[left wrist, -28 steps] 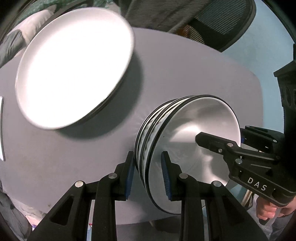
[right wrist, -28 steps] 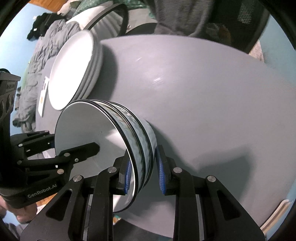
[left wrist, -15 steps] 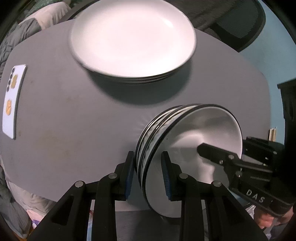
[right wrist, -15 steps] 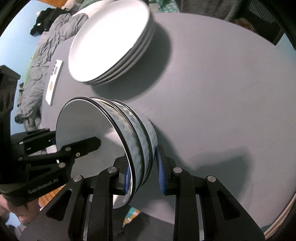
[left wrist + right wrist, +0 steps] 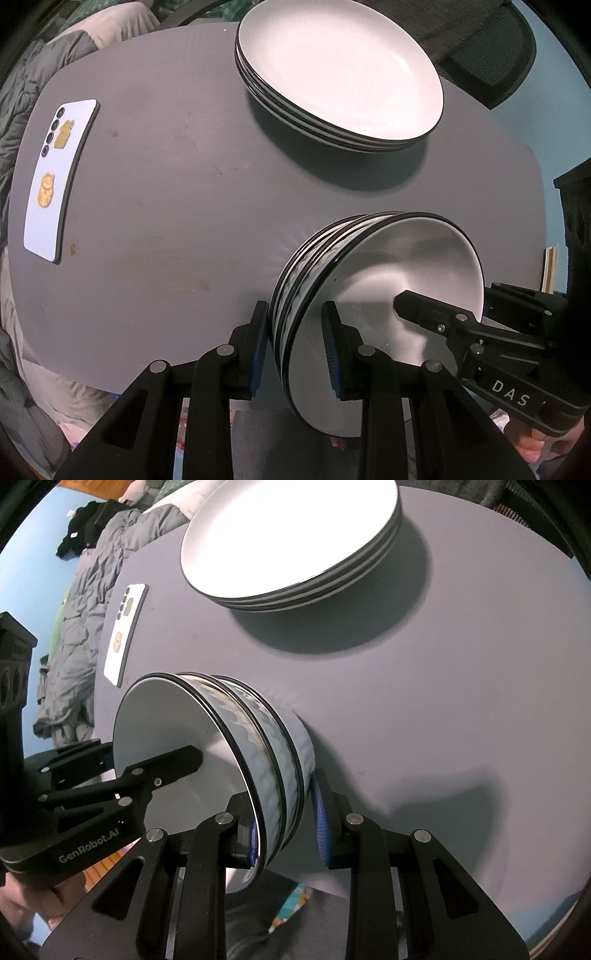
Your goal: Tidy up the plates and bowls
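A stack of three nested bowls point(image 5: 373, 295), white inside with blue wave pattern and black rims, is held above the grey table's near edge. My left gripper point(image 5: 295, 350) is shut on the stack's rim on one side. My right gripper point(image 5: 286, 819) is shut on the rim on the opposite side; the stack also shows in the right wrist view point(image 5: 258, 746). A stack of white plates point(image 5: 340, 70) with black rims sits on the table point(image 5: 166, 184) at the far side; it also shows in the right wrist view point(image 5: 291, 535).
A phone point(image 5: 59, 177) in a pale case with gold stickers lies on the table's left part, also seen in the right wrist view point(image 5: 123, 627). A black office chair point(image 5: 491, 55) stands behind the table. Grey bedding point(image 5: 88, 590) lies to the left.
Both grippers, still holding the bowl stack, have swung so the plate stack sits farther right and higher in view; the phone has come fully into view.
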### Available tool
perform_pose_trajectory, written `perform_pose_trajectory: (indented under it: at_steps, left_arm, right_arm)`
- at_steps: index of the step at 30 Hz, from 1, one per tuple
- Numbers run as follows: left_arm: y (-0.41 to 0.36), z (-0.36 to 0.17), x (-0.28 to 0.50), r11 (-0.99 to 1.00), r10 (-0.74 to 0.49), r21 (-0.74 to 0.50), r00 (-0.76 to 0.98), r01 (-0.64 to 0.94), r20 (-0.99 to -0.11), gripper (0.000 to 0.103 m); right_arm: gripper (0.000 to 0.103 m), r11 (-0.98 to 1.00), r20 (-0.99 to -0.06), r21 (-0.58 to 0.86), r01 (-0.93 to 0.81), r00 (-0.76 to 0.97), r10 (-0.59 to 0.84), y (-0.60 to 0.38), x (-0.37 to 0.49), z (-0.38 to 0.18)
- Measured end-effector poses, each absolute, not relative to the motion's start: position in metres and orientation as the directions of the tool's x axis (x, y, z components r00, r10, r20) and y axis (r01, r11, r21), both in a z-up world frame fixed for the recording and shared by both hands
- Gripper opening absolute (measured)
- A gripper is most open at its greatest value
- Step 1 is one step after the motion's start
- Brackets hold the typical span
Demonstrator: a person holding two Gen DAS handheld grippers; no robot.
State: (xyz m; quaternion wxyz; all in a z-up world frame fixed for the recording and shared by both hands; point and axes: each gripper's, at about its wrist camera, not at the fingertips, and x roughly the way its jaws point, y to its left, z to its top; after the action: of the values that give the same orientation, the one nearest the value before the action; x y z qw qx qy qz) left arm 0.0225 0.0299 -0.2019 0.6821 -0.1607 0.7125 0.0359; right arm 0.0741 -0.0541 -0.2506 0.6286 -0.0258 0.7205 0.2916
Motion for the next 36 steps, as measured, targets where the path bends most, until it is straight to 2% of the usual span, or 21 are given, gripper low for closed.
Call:
perform_pose_trajectory:
  at_steps: [11, 16, 25, 36]
  left_arm:
    - [0.01, -0.204, 0.027, 0.956, -0.217, -0.211, -0.006, -0.202, -0.976, 0.029]
    - [0.012, -0.2, 0.028, 0.961, -0.219, -0.216, -0.002, -0.172, -0.976, 0.032]
    - [0.011, -0.2, 0.026, 0.957, -0.234, -0.232, 0.008, -0.177, -0.972, 0.036]
    - [0.012, -0.199, 0.021, 0.951, -0.221, -0.221, 0.021, -0.217, -0.975, 0.037]
  right_arm:
    - [0.025, 0.873, -0.927, 0.376, -0.31, -0.133, 0.352, -0.063, 0.066, -0.248]
    - [0.028, 0.886, -0.922, 0.387, -0.257, -0.092, 0.376, -0.065, 0.06, -0.247]
    - [0.029, 0.895, -0.921, 0.388, -0.221, -0.056, 0.385, -0.07, 0.054, -0.244]
    - [0.029, 0.894, -0.927, 0.374, -0.247, -0.06, 0.371, -0.065, 0.055, -0.243]
